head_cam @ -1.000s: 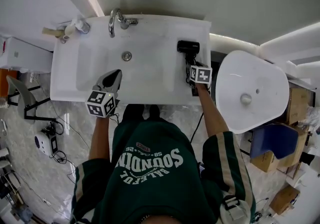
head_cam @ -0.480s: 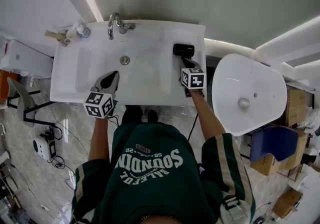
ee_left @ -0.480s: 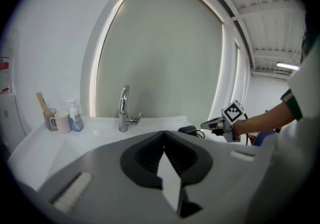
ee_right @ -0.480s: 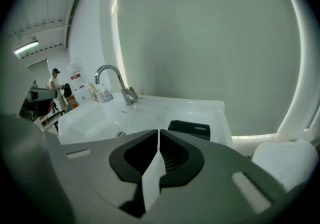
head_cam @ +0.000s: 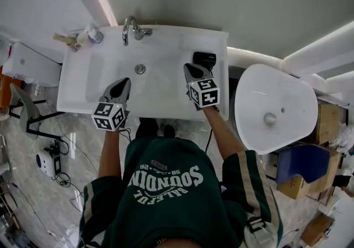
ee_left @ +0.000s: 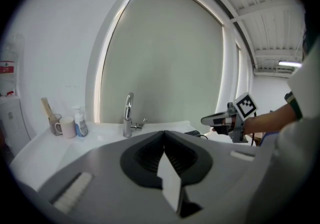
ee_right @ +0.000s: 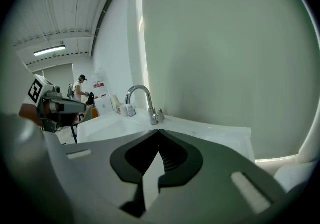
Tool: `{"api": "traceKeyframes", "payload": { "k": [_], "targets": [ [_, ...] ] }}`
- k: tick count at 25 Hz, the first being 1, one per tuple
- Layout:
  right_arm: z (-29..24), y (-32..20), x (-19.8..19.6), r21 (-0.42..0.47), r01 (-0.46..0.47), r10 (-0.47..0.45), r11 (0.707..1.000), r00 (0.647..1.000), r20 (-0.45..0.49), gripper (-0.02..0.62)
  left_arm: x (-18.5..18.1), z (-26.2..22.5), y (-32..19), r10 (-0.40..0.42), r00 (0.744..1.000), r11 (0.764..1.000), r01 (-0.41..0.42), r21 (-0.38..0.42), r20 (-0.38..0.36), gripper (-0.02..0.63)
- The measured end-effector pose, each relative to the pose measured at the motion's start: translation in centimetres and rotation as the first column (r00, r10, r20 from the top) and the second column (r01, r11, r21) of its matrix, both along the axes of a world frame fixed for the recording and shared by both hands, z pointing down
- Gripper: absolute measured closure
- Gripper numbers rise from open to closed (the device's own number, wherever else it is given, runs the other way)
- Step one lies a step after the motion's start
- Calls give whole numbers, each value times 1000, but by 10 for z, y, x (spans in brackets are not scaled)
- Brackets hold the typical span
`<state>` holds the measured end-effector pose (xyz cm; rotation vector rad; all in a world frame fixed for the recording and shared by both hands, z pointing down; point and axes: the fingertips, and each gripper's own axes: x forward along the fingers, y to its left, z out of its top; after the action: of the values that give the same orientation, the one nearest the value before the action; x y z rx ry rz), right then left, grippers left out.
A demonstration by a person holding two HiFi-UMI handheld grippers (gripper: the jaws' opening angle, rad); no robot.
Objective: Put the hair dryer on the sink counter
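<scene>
Looking down in the head view, we find the hair dryer (head_cam: 203, 58) resting on the sink counter (head_cam: 74, 83) right of the faucet (head_cam: 130, 26), probably kept clear of the basin to stay dry; our right gripper (head_cam: 189, 67) hovers beside it. Left gripper view: our left gripper (ee_left: 164, 132) sits clenched and empty before the faucet, unneeded. Right gripper view: those jaws have just closed on nothing, with the faucet ahead and to the left.

The head view looks steeply down from above the sink surface (head_cam: 166, 89). Both gripper views look nearly level along their jaws. All three views share the faucet (head_cam: 129, 26).
</scene>
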<state>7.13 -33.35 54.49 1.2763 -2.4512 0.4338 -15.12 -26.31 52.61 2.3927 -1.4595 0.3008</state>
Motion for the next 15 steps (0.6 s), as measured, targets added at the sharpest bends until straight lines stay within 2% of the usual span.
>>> {"api": "traceKeyframes", "payload": {
  "k": [8, 15],
  "targets": [
    [-59, 2, -18, 123, 20, -29, 992, 997, 75, 591, -5, -10, -5, -7, 1000, 1000, 7, 30, 3, 554],
    [-63, 11, -23, 160, 17, -34, 987, 994, 106, 591, -8, -13, -7, -7, 1000, 999, 7, 38, 7, 554]
  ]
}}
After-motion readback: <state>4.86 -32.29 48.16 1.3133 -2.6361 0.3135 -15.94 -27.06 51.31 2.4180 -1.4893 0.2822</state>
